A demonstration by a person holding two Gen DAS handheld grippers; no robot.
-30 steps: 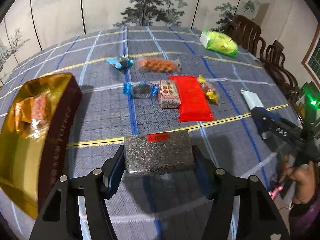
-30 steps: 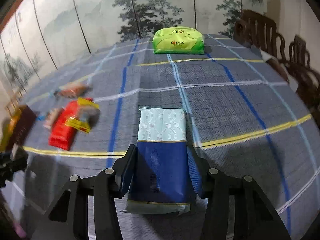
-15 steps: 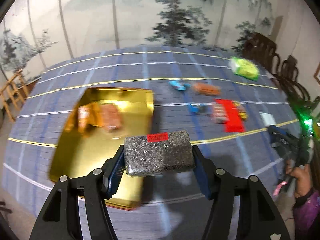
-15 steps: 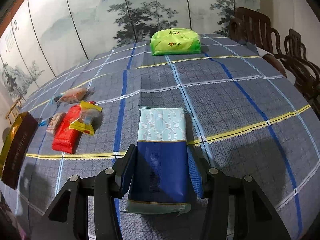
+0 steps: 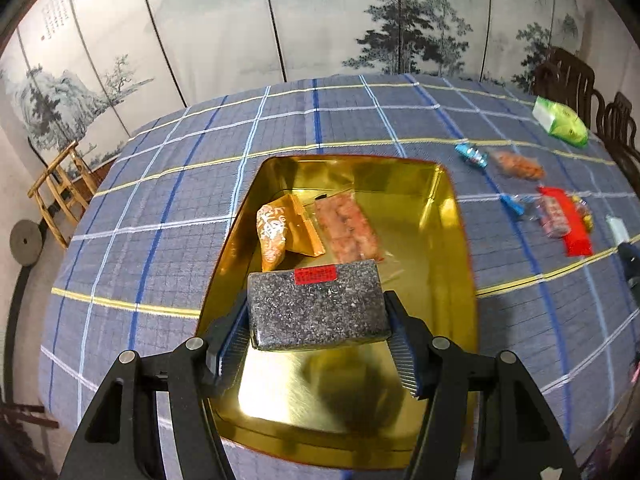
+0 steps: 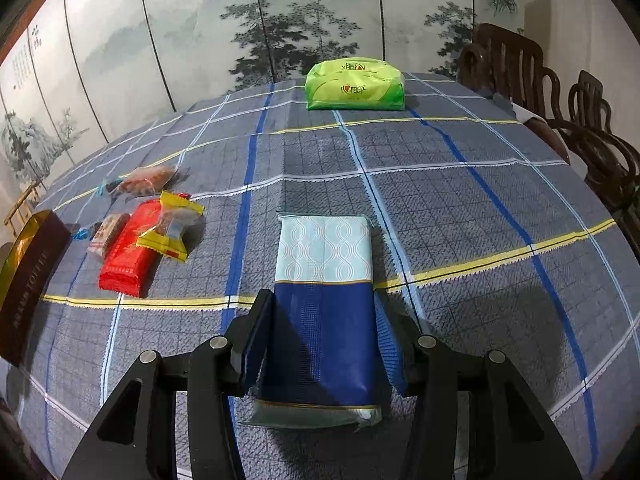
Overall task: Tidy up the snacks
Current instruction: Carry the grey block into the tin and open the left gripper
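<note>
Left gripper point(image 5: 318, 334) pinches grey block point(image 5: 318, 306) above gold tin point(image 5: 448, 200); dropped here, it could crush the packets. Right gripper point(image 6: 320, 344) pinches blue pack point(image 6: 324, 304).

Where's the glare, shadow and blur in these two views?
Left wrist: glare on the gold tin's floor beneath the grey block, with a dark shadow beside it; snacks at the right edge look smeared. Right wrist: sharp, the blue packet half in diagonal shadow; fisheye bends the tablecloth lines.
</note>
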